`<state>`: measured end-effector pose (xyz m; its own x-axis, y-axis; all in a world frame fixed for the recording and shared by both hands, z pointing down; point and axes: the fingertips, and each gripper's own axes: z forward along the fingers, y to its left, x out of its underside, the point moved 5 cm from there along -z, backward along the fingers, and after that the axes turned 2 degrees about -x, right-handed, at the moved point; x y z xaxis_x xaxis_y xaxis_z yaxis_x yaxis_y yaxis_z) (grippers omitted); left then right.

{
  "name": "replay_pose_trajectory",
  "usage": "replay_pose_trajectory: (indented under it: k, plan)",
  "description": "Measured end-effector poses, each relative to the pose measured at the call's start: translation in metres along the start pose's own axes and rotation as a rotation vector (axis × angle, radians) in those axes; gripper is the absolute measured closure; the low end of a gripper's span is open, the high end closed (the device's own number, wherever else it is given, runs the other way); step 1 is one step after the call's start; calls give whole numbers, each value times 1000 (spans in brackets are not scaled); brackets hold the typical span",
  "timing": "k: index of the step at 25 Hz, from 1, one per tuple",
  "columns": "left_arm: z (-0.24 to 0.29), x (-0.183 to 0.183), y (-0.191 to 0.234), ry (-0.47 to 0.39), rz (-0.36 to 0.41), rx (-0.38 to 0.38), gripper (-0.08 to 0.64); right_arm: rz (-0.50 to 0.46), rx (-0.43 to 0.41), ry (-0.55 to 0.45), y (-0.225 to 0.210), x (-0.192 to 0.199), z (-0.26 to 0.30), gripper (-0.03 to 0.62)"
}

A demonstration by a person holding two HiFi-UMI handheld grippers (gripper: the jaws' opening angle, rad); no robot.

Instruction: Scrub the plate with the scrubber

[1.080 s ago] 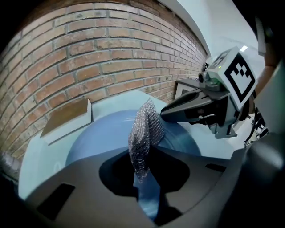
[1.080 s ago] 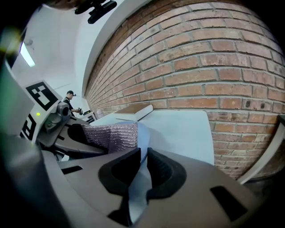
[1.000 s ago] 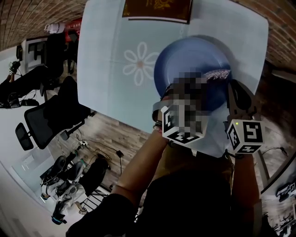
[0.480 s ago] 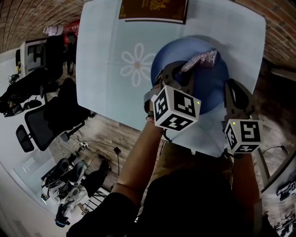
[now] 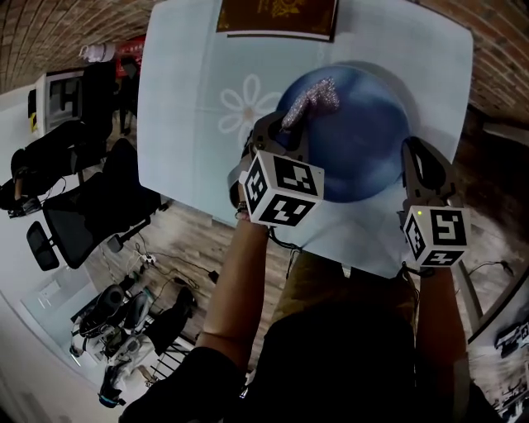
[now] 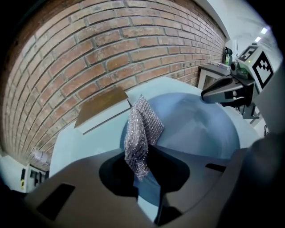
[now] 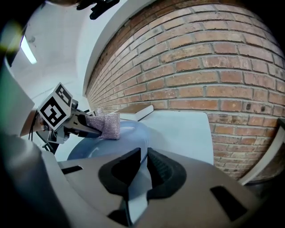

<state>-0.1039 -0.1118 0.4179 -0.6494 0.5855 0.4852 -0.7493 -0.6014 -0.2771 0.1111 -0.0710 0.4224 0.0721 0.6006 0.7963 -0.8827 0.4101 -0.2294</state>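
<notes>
A blue plate (image 5: 364,140) lies on the pale blue table (image 5: 182,124), toward its right side. My left gripper (image 5: 289,132) is shut on a silvery mesh scrubber (image 5: 310,99), which rests on the plate's upper left part. From the left gripper view the scrubber (image 6: 140,133) hangs from the jaws over the plate (image 6: 196,129). My right gripper (image 5: 413,161) is shut on the plate's right rim (image 7: 138,156). The right gripper view shows the scrubber (image 7: 106,125) and the left gripper (image 7: 84,127) across the plate.
A brown book (image 5: 277,18) lies at the table's far edge, and a white flower print (image 5: 246,111) marks the table left of the plate. A brick wall (image 7: 213,67) stands behind the table. Office chairs (image 5: 91,215) stand on the floor to the left.
My left gripper has carried the scrubber leftward across the plate, from its right side to its upper left. The right gripper has stayed on the rim.
</notes>
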Motion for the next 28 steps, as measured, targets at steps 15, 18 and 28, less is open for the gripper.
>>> replay_pose_trajectory:
  k: [15,18,28]
  plan:
    - [-39,34,-66,123,246,112,485,-10,0,-2,4,2,0,525]
    - [-42,34,-80,133,266,162,485,-9,-3,-3,4,2,0,525]
    - [-43,16,-125,100,265,361,486,-1,-9,-13,3,4,0,525]
